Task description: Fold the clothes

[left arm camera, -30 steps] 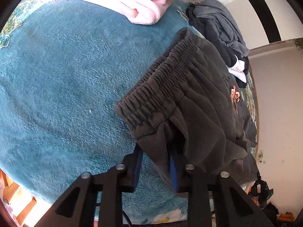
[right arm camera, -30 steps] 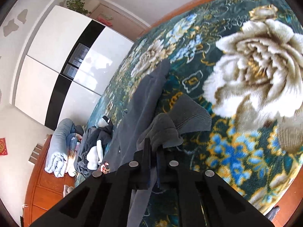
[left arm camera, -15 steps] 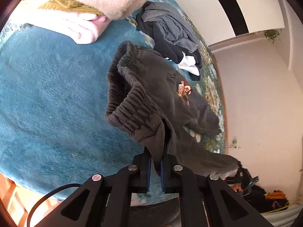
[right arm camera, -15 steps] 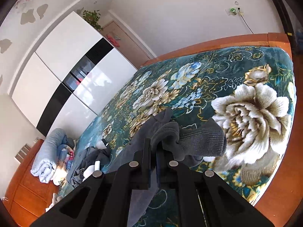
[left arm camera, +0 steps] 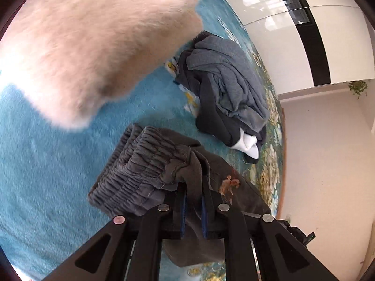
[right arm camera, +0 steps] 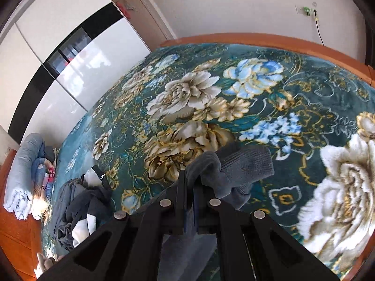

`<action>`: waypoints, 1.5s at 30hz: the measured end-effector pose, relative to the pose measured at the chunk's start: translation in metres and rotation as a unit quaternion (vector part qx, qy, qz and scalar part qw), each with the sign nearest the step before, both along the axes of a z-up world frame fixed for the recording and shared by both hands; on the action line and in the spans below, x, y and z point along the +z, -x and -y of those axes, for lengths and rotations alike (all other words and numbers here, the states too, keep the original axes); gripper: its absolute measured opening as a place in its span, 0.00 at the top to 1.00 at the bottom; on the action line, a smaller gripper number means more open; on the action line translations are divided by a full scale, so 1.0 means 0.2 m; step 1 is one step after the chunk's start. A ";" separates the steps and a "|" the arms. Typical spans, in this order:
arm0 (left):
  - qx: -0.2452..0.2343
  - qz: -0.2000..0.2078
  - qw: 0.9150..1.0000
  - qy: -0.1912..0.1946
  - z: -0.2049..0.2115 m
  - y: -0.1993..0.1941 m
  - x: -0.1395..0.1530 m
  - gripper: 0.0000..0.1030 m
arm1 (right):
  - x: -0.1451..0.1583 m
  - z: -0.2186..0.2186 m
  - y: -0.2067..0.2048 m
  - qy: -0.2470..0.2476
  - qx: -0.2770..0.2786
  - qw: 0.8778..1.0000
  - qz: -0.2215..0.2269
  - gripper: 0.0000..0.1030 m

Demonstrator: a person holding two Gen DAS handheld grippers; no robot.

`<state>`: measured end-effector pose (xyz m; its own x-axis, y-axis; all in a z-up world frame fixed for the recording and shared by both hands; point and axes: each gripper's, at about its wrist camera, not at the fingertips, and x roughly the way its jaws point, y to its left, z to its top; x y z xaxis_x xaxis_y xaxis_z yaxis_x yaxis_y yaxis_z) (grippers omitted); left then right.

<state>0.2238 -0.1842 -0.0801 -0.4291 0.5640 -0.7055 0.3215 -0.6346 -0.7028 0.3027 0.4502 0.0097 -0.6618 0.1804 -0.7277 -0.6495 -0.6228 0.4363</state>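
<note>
My left gripper (left arm camera: 194,195) is shut on the dark grey sweatpants (left arm camera: 145,166) at their elastic waistband, which bunches up just ahead of the fingers above the teal floral blanket (left arm camera: 42,164). A small orange print (left arm camera: 229,183) shows on the pants. My right gripper (right arm camera: 191,182) is shut on the ribbed leg cuff of the same sweatpants (right arm camera: 243,166), lifted above the blanket (right arm camera: 187,98).
A pile of grey, black and white clothes (left arm camera: 225,91) lies on the bed, also in the right wrist view (right arm camera: 77,208). A fluffy cream garment (left arm camera: 93,42) fills the upper left. A rolled blue quilt (right arm camera: 21,175), white wardrobe (right arm camera: 70,46) and wooden bed frame (right arm camera: 281,41) surround.
Both grippers have lifted and swung with the sweatpants held. The left view now faces the clothes pile and cream garment; the right view has risen over the flowered blanket.
</note>
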 end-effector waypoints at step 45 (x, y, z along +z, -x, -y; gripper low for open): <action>0.073 -0.078 0.992 0.061 0.09 -0.16 -0.39 0.40 | -0.64 -0.28 -0.20 0.160 -0.010 0.980 -0.118 0.55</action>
